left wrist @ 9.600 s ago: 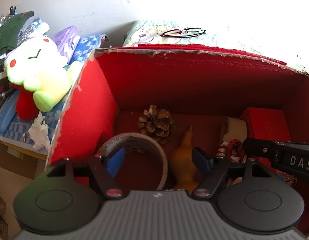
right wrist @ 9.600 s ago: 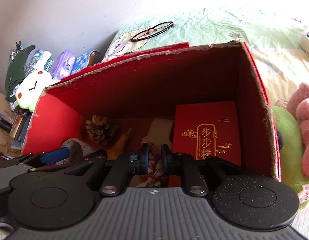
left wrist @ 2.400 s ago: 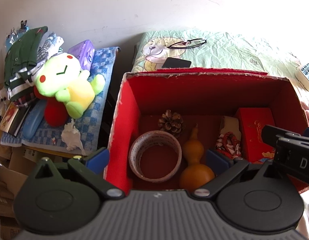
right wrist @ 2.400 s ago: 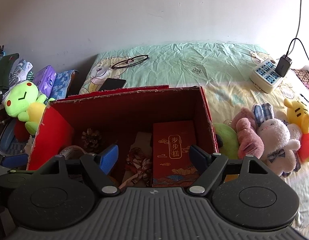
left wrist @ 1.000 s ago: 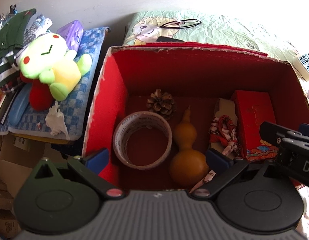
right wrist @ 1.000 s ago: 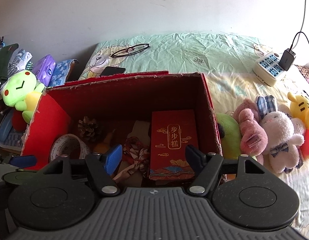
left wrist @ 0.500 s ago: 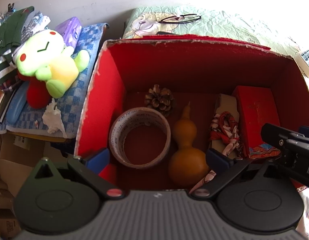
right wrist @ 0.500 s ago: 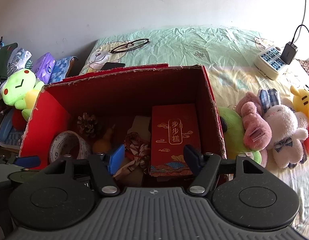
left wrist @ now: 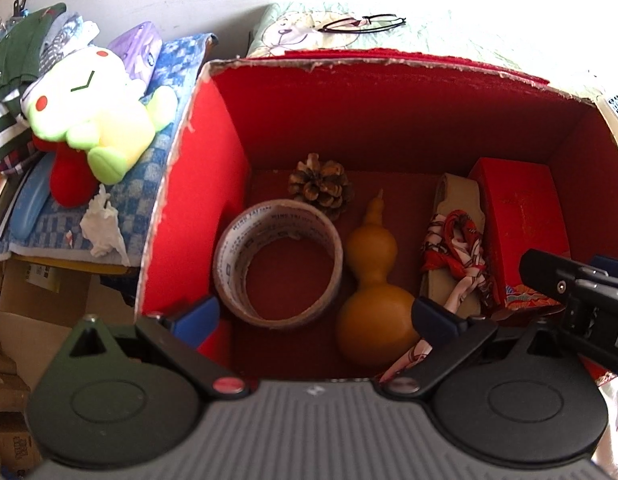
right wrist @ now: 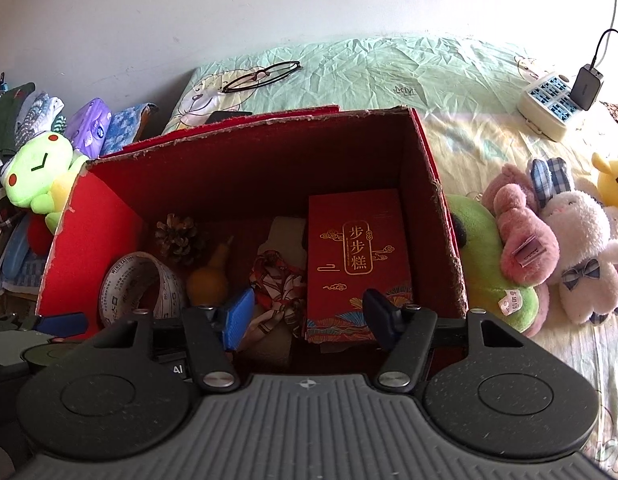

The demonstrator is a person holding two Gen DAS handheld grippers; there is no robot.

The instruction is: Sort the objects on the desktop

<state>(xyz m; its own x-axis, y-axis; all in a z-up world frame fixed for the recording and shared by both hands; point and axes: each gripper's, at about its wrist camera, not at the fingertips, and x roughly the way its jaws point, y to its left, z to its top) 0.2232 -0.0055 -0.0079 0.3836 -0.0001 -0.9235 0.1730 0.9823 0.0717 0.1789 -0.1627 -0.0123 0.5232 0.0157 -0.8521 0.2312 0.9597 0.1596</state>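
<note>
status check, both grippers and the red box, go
Left gripper open over tape roll and gourd. Right gripper open, jaws just narrowing, nothing gripped. Red box holds everything; nothing blocking.

A red cardboard box (left wrist: pixel 213 184) stands open. Inside lie a tape roll (left wrist: pixel 277 268), a pine cone (left wrist: pixel 321 184), a yellow gourd (left wrist: pixel 373 276), a patterned scarf (left wrist: pixel 457 248) and, far right, a red gift box (right wrist: pixel 359 264).

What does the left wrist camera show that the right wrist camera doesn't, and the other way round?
Only the left wrist view shows the crumpled tissue on the blue checked cloth.

Only the right wrist view shows the power strip with its charger, the pink plush and the white bunny beside the box.

Both show the red box, tape roll, pinecone, gourd, scarf, red packet, glasses and green plush.
</note>
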